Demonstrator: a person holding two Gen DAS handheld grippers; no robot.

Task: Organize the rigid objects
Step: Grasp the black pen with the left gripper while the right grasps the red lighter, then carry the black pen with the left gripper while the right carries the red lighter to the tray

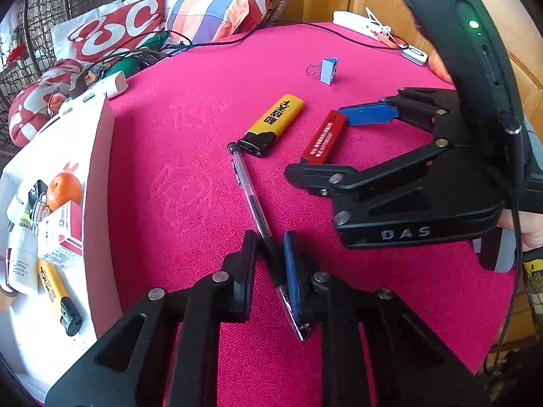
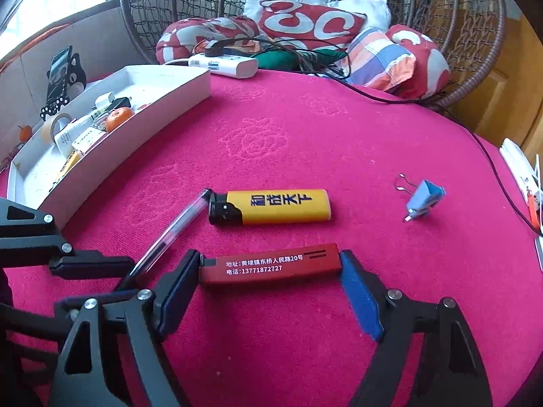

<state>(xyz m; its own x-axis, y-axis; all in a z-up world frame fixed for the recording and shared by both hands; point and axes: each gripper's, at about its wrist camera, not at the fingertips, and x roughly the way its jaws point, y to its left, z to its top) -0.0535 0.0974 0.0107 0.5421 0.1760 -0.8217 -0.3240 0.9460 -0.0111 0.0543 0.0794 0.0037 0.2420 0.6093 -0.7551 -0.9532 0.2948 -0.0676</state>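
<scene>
Fingers of the left gripper [image 1: 269,264] are pinched on the dark lower end of a clear pen [image 1: 253,203], whose cap end reaches away from them to just beside the black head of a yellow lighter [image 1: 271,123] lying on the pink tablecloth [image 1: 203,101].

Across from it, the right gripper [image 2: 268,291] stands with its fingers wide, one at each end of a red lighter [image 2: 268,266] that lies lengthwise between them; the dark pad [image 2: 176,291] on the left sits at the lighter's head and the blue pad [image 2: 361,300] on the right at its base, but whether either one presses on it I cannot tell.

Beyond the right gripper's fingers lies the yellow lighter, parallel to the red one and apart from it. Off to their right, well apart, stands a blue binder clip [image 2: 422,200]. Far to their left is a white tray [image 2: 163,108] holding an orange [image 2: 118,117], a roll of tape [image 2: 56,125], small boxes and another yellow lighter.
</scene>
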